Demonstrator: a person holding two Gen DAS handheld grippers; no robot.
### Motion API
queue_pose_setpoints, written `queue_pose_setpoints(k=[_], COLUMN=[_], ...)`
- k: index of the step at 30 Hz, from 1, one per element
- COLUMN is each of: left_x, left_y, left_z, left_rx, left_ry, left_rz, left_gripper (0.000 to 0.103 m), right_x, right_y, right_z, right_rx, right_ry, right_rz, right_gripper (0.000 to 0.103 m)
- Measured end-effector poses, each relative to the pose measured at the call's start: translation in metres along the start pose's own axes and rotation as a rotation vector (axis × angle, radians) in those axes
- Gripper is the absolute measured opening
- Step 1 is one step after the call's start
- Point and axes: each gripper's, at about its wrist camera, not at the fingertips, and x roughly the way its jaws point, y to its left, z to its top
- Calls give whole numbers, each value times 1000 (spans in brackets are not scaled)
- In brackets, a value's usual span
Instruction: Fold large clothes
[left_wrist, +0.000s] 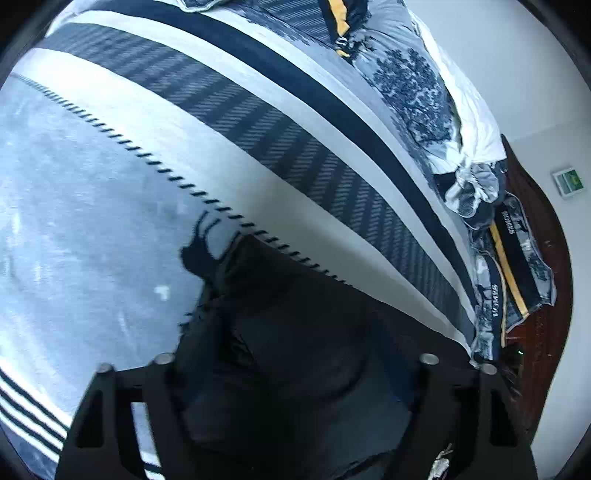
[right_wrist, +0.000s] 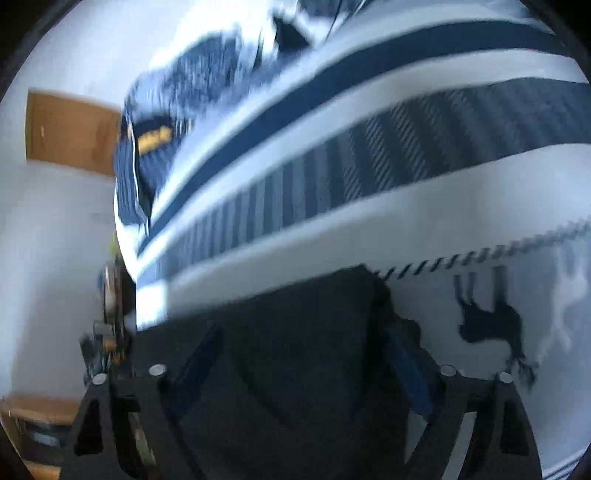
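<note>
Black gripper frames fill the bottom of both wrist views. Left gripper (left_wrist: 295, 354) and right gripper (right_wrist: 303, 354) both stand partly open, pads pressing nothing, dark garment (left_wrist: 288, 332) lying loose between the jaws on the striped bedspread (left_wrist: 258, 147). Right view is blurred. Looks like a fold has been laid down and let go. Next move likely calls for picking a fresh edge of the garment with both claws. Pillows (left_wrist: 517, 258) sit well apart at the bed's far end.
</note>
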Motion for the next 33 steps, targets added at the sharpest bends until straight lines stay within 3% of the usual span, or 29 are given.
queue_pose_setpoints(k=[1, 3, 5, 7, 10, 11, 14, 16, 17, 19, 21, 23, 25, 27, 30, 33], left_x=[0, -4, -14, -25, -22, -10, 17, 11, 0, -29, -65, -88, -101, -105, -96, -78], left_y=[-1, 1, 5, -1, 6, 10, 19, 16, 14, 9, 7, 7, 12, 19, 29, 29], left_z=[0, 0, 2, 2, 6, 8, 5, -1, -4, -13, -35, -61, -100, -133, -191, -221], left_rx=[17, 17, 14, 63, 31, 27, 12, 23, 30, 52, 71, 74, 57, 40, -14, -52], left_ry=[1, -1, -19, -71, -122, -106, -46, -27, -45, -92, -171, -206, -201, -217, -233, -187], left_rz=[13, -12, -79, -106, -109, -63, 21, 33, 36, 19, 35, 44, 47, 46, 33, -20], left_gripper=[52, 18, 9, 7, 7, 7, 16, 19, 25, 40, 77, 81, 81, 81, 81, 81], right_x=[5, 14, 13, -1, -21, -19, 13, 30, 32, 10, -21, -53, -72, -82, -76, -59], right_y=[-5, -8, -6, 0, 7, 4, -13, -25, -24, -18, -16, -17, -19, -19, -26, -36], right_z=[0, 3, 2, 4, 7, 9, 13, 6, 2, -10, -28, -57, -95, -137, -198, -238], right_rx=[9, -3, -34, -63, -85, -83, -56, -21, -34, -56, -33, -9, 15, 36, 68, 118], right_ry=[25, 72, 71, 23, -66, -71, -3, 32, 35, -38, -127, -200, -225, -319, -338, -391], right_rz=[6, -15, -21, 9, 39, 28, -73, -91, -93, -76, 28, 87, 97, 85, 149, 150], right_gripper=[48, 24, 11, 3, 2, 2, 2, 4, 4, 6, 7, 23, 99, 100, 100, 100])
